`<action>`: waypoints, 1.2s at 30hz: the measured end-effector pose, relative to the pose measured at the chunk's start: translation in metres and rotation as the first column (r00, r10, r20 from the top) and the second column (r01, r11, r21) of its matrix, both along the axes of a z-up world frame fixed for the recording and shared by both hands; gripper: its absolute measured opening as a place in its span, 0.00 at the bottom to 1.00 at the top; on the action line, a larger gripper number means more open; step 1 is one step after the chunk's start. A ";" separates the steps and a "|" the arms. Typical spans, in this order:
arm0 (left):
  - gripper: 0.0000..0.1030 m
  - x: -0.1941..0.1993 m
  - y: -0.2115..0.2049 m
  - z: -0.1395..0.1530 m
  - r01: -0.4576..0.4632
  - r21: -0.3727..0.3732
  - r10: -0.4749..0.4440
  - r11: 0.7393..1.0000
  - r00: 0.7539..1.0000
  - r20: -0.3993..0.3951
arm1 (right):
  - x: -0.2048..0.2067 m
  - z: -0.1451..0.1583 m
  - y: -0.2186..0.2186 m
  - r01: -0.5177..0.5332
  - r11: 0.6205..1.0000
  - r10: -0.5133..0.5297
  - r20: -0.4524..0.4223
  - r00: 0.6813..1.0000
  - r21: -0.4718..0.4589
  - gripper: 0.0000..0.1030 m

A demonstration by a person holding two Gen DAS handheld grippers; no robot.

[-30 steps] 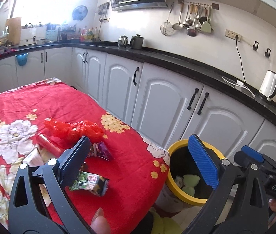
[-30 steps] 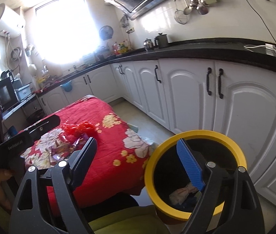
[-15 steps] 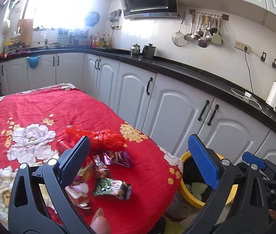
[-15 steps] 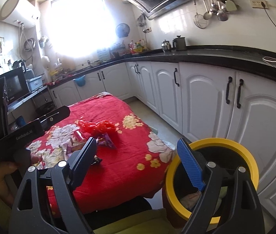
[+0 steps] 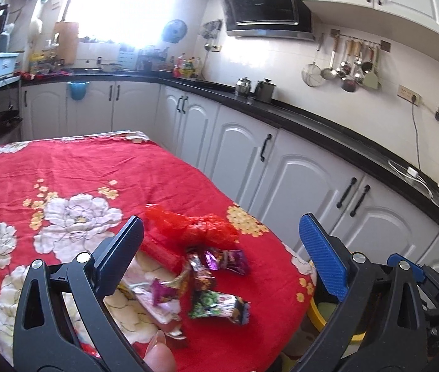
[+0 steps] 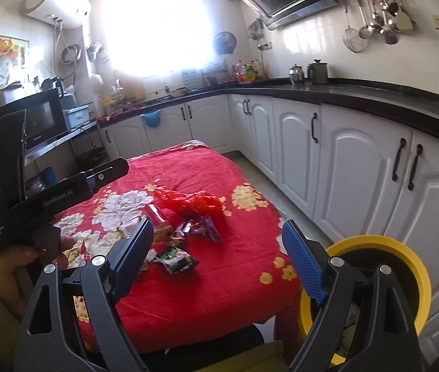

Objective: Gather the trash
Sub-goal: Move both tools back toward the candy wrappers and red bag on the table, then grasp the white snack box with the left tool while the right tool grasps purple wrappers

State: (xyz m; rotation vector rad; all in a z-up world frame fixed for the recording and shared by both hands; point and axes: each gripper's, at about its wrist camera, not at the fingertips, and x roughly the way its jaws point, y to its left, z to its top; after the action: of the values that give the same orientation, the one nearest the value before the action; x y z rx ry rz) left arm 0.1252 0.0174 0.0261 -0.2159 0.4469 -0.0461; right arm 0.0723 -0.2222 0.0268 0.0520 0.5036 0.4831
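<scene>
Several snack wrappers lie in a heap on the red floral tablecloth (image 5: 64, 170): a crumpled red plastic bag (image 5: 194, 229), a purple wrapper (image 5: 228, 260), a green and black wrapper (image 5: 219, 307) and a red tube (image 5: 160, 252). My left gripper (image 5: 222, 241) hovers open above the heap, nothing between its fingers. My right gripper (image 6: 217, 241) is open too, held back from the table's near edge, with the red bag (image 6: 188, 201) and the green wrapper (image 6: 174, 259) ahead of it. The yellow-rimmed bin (image 6: 405, 248) stands on the floor right of the table.
White cabinets (image 6: 358, 161) under a black counter (image 5: 312, 124) run along the right and the back. A narrow strip of floor (image 6: 259, 170) lies between them and the table. A hand (image 6: 18, 257) in a green sleeve holds the left tool at the left.
Both grippers have swung from the bin towards the table; the wrappers now sit between the left fingers in view. Both have stayed open.
</scene>
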 end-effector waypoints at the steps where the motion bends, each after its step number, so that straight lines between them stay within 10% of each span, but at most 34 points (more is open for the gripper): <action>1: 0.89 0.001 0.003 0.000 -0.006 -0.002 0.006 1.000 1.000 -0.001 | 0.001 0.000 0.002 -0.006 1.000 0.006 0.000 1.000 -0.001 0.80; 29: 0.89 0.035 0.089 -0.062 -0.201 -0.060 0.177 0.978 0.943 -0.282 | 0.076 -0.048 0.057 -0.085 0.991 0.074 -0.115 0.991 -0.099 0.80; 36: 0.73 0.041 0.090 -0.077 -0.206 -0.098 0.163 0.974 0.928 -0.336 | 0.109 -0.075 0.069 -0.113 0.985 0.086 -0.196 0.977 -0.133 0.79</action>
State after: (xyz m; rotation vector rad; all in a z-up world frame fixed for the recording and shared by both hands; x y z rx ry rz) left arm 0.1665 0.1077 -0.0508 -0.3989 0.7535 0.1486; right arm 0.1816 -0.1527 -0.0484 -0.0664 0.7292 0.5418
